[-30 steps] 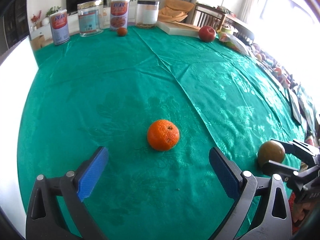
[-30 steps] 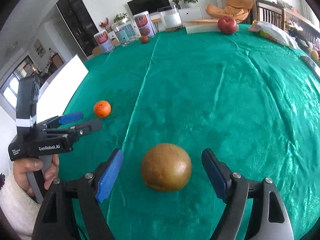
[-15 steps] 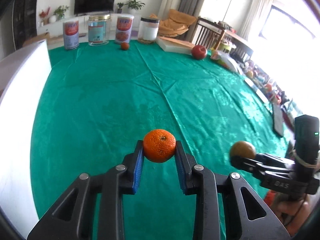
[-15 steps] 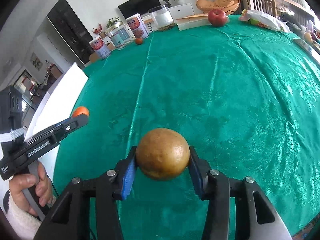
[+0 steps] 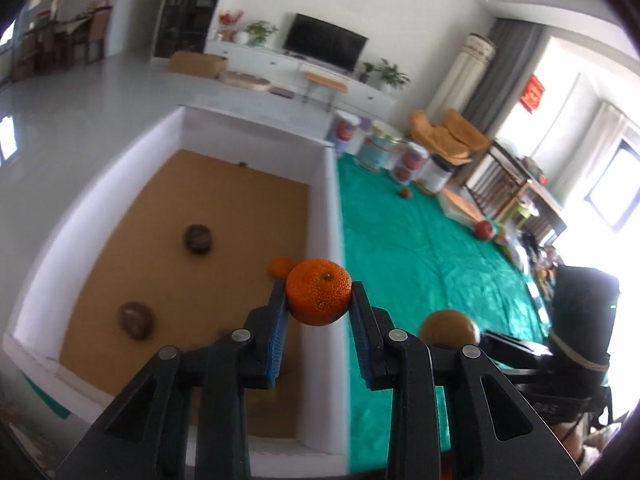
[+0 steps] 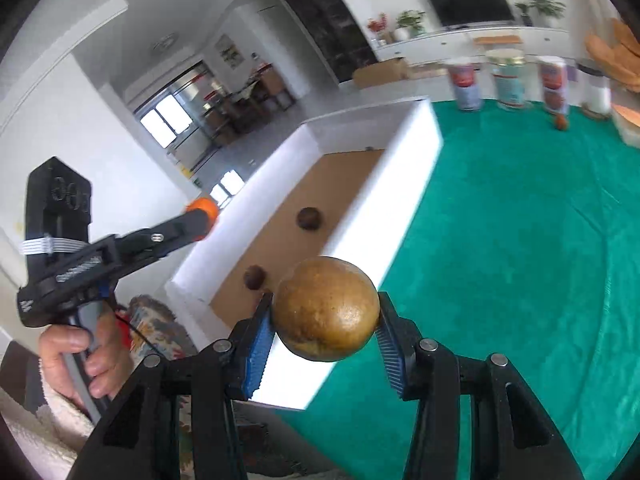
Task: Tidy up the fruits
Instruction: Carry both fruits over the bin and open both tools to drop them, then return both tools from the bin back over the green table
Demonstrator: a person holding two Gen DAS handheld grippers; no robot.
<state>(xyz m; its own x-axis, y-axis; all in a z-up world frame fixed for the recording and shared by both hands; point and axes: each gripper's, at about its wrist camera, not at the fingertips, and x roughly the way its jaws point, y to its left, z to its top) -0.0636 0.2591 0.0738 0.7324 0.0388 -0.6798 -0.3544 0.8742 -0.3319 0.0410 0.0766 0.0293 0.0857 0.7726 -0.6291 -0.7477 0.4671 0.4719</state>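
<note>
L gripper [image 5: 319,300] jaws clamp orange [image 5: 319,297] over white box [image 5: 326,216] wall; R gripper [image 5: 476,342] w/ brown fruit [image 5: 449,326] beside.

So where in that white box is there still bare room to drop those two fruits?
The box floor is mostly bare: the far half beyond the upper dark fruit, and the middle strip between the lower dark fruit and the right wall. Only the spot by the small orange is tight.

Second orange [image 5: 280,267] half-hidden behind held orange [image 5: 319,297]

A glossy, patterned green tablecloth [image 6: 520,240] lies beside a smooth white box [image 5: 324,208] with a matt brown cardboard-like floor; the tangerine's [image 5: 319,297] skin is pitted.
</note>
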